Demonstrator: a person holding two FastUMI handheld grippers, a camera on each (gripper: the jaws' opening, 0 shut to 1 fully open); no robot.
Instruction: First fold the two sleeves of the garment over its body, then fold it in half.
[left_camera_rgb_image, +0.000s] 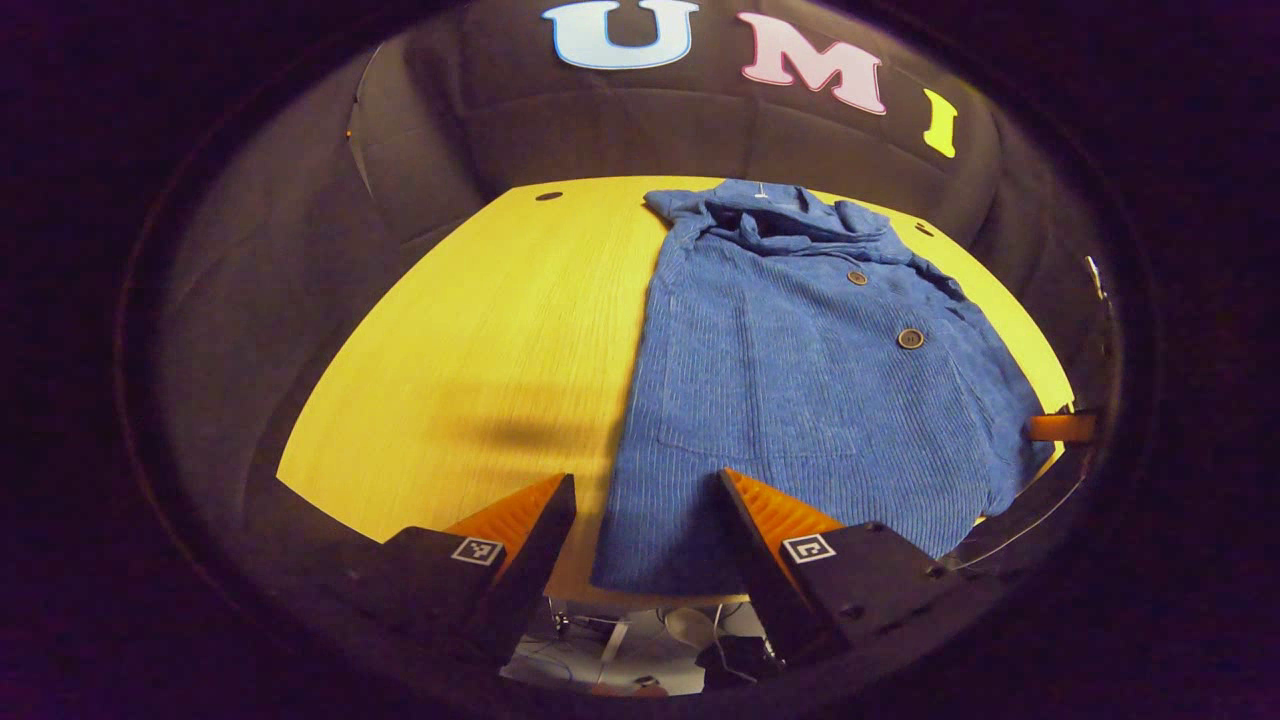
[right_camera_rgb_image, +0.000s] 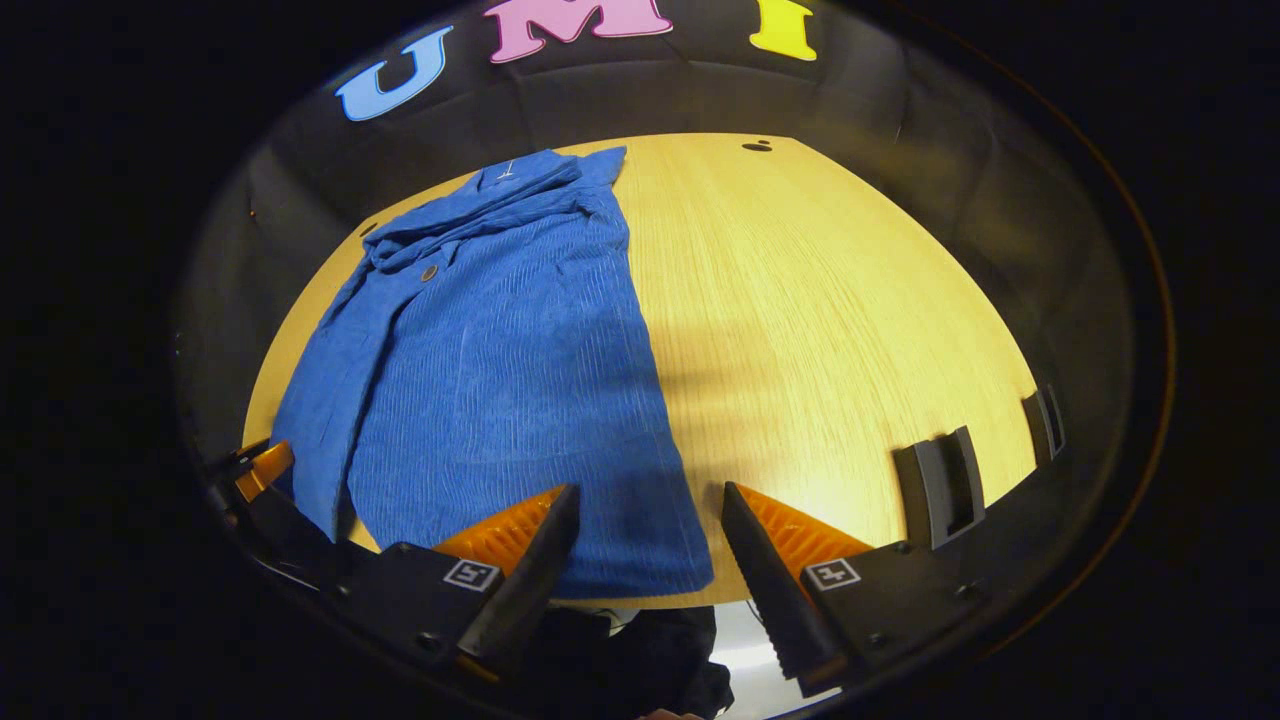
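The left gripper (left_camera_rgb_image: 648, 490) hovers above the near hem of the blue corduroy jacket (left_camera_rgb_image: 800, 390), its two fingers spread wide apart with nothing between them but air. One finger (left_camera_rgb_image: 520, 520) hangs over the bare wood just beside the jacket's edge; the other finger (left_camera_rgb_image: 775, 515) hangs over the ribbed fabric near the hem's corner. Neither is seen touching the cloth.

The right gripper (right_camera_rgb_image: 648, 500) is likewise spread open and empty, hovering over the jacket's (right_camera_rgb_image: 500, 360) near hem on its opposite side. One of its fingers (right_camera_rgb_image: 520, 530) hangs above the fabric, the other (right_camera_rgb_image: 780, 530) above bare tabletop just off the jacket's long edge.

The jacket lies flat on the light wooden table (left_camera_rgb_image: 480, 330), collar (left_camera_rgb_image: 780, 215) at the far end toward the booth's wall, hem at the near table edge. It forms a narrow, straight-sided rectangle, with fabric layered over the body. Two dark buttons (left_camera_rgb_image: 909, 338) sit along the front, below the collar, and a patch pocket outline is stitched on the front panel (left_camera_rgb_image: 760, 400).

In the right gripper view, the tip of the other gripper (right_camera_rgb_image: 262, 468) pokes in beside the jacket's near corner. Well apart from the jacket, two dark slotted brackets (right_camera_rgb_image: 940, 485) stand at the table's (right_camera_rgb_image: 820, 330) near edge, and a small dark hole (right_camera_rgb_image: 757, 146) marks the far tabletop beyond the collar.
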